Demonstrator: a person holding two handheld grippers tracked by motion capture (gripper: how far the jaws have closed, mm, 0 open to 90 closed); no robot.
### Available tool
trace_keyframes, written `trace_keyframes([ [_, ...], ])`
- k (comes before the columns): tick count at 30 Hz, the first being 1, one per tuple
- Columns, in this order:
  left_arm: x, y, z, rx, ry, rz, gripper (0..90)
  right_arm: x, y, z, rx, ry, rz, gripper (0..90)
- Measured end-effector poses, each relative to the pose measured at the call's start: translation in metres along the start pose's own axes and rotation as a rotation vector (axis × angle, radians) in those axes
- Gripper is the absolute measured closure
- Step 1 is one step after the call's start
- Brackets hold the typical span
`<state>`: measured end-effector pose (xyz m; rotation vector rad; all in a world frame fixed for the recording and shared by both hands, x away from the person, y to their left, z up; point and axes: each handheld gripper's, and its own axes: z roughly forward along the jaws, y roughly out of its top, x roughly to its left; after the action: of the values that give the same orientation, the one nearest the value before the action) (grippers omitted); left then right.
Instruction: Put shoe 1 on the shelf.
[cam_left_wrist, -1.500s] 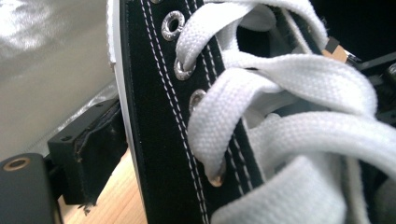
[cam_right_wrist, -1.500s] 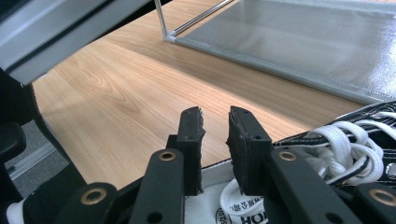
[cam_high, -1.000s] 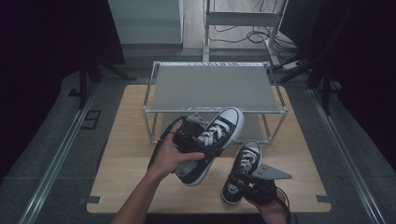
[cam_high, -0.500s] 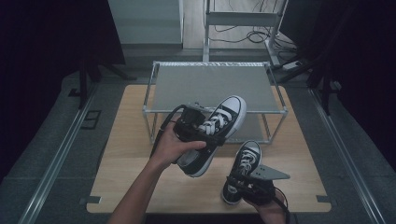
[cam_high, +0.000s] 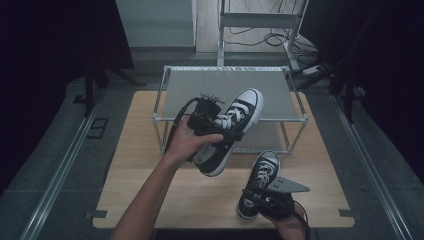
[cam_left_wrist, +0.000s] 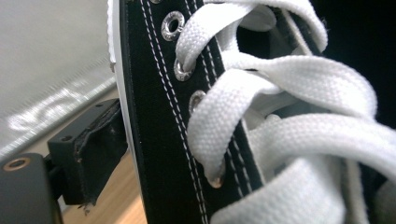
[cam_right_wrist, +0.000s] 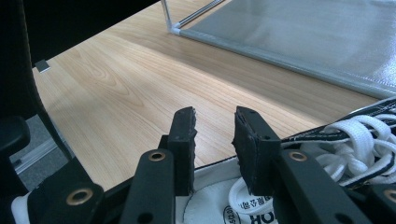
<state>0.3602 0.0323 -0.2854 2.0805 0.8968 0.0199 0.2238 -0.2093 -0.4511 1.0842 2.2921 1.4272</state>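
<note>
right gripper (cam_right_wrist: 214, 135) over shoe (cam_right_wrist: 327, 154) insole; print reads "or".

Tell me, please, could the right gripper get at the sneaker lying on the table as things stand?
Probably yes: the right gripper hangs just over the sneaker's heel opening, jaws apart with nothing between them, and the left gripper holds the other sneaker well clear.
</note>
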Motion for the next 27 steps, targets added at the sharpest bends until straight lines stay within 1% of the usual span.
trace_keyframes([
  [2,0.003,0.005,0.000,0.003,0.003,-0.009,9.9,0.000,0.000,0.000,0.005,0.003,-0.001,68.4],
  [3,0.003,0.008,0.000,0.005,0.009,-0.011,9.9,0.000,0.000,0.000,0.004,0.003,-0.002,68.4],
  [4,0.005,0.012,0.000,0.006,0.024,-0.016,9.9,0.000,0.000,-0.001,0.002,0.003,0.000,68.4],
  [5,0.005,0.012,0.000,0.006,0.024,-0.016,9.9,0.000,0.000,-0.001,0.002,0.002,-0.001,68.5],
  [7,0.008,0.019,0.000,0.012,0.042,-0.027,9.9,-0.001,0.000,-0.001,0.002,0.000,0.002,68.4],
  [8,0.008,0.019,0.000,0.012,0.042,-0.027,9.9,-0.001,0.000,-0.001,0.001,0.000,0.003,68.5],
  [11,0.011,0.026,0.001,0.011,0.061,-0.039,9.9,-0.001,0.000,-0.001,0.002,0.002,0.001,68.5],
  [13,0.013,0.033,0.002,0.018,0.074,-0.049,9.9,-0.001,0.000,-0.001,0.000,0.002,0.003,68.5],
  [14,0.013,0.033,0.002,0.018,0.074,-0.049,9.9,-0.001,0.000,-0.001,0.001,0.002,0.004,68.5],
  [22,0.021,0.053,0.004,0.028,0.107,-0.079,9.9,-0.001,0.000,-0.001,0.000,0.004,0.007,68.7],
  [24,0.023,0.058,0.006,0.031,0.119,-0.092,9.9,-0.002,0.000,-0.001,0.000,0.005,0.009,68.7],
  [25,0.027,0.063,0.007,0.034,0.131,-0.104,9.9,-0.002,0.000,-0.001,-0.001,0.005,0.009,68.7],
  [27,0.028,0.066,0.007,0.035,0.135,-0.112,9.9,-0.002,0.000,-0.002,0.000,0.007,0.005,68.7],
])
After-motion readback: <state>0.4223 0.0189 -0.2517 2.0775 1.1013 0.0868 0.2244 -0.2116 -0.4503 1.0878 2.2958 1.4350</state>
